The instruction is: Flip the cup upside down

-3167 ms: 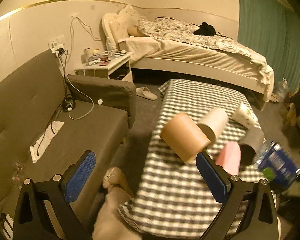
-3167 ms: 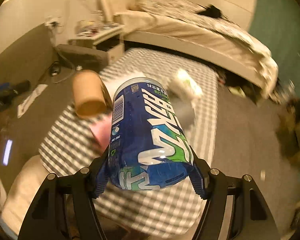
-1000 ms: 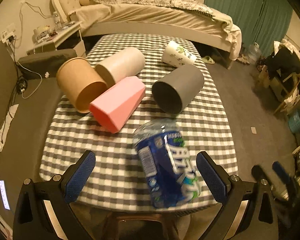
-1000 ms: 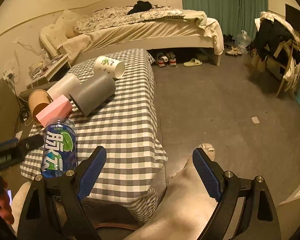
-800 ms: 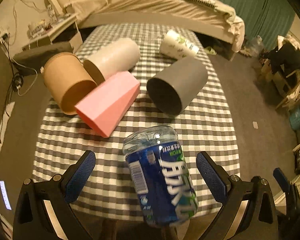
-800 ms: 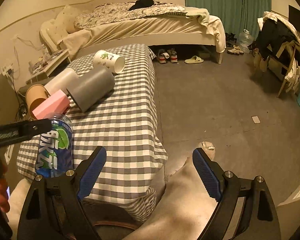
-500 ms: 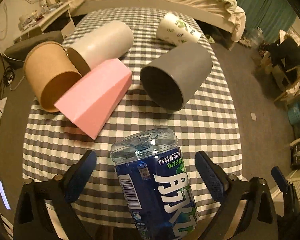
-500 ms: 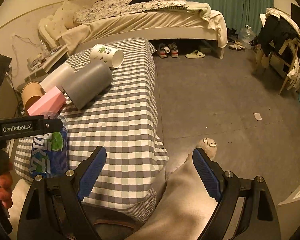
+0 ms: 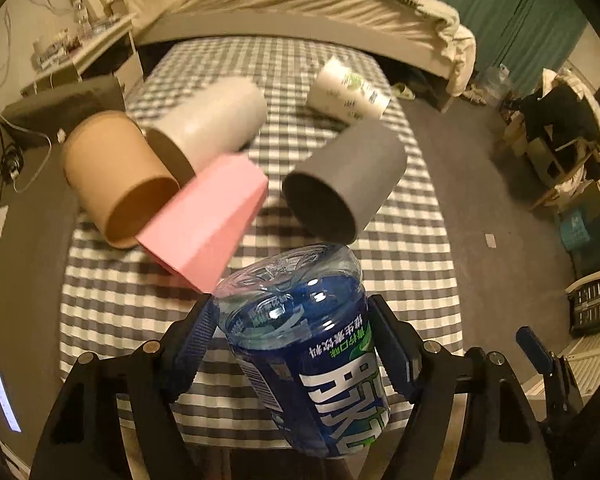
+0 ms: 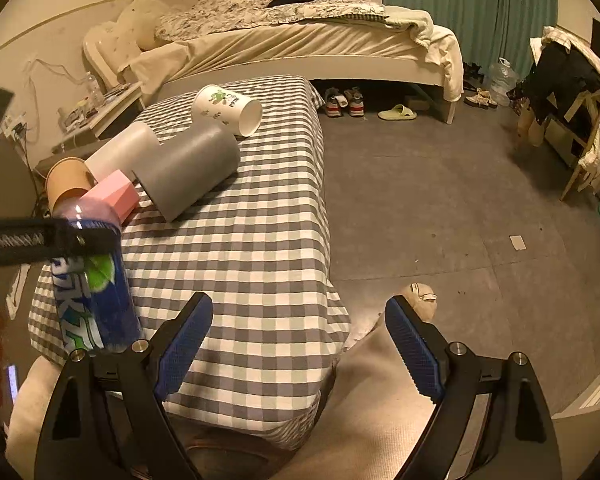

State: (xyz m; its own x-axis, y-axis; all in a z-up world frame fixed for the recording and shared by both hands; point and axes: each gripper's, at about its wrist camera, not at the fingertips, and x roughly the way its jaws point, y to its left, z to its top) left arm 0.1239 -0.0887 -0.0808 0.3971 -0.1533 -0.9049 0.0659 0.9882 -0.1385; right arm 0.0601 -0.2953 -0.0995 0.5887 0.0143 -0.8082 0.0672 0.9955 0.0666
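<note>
Right wrist: checked table, bed behind.

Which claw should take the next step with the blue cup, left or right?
Left. Its claw is already closed around the blue cup near the table edge. The right claw is open, empty and off to the side over the floor.

Six cups are counted: one brown paper cup, one white cylindrical cup, one pink faceted cup, one grey cylindrical cup, one leaf-printed white paper cup, one clear blue-labelled plastic cup.
</note>
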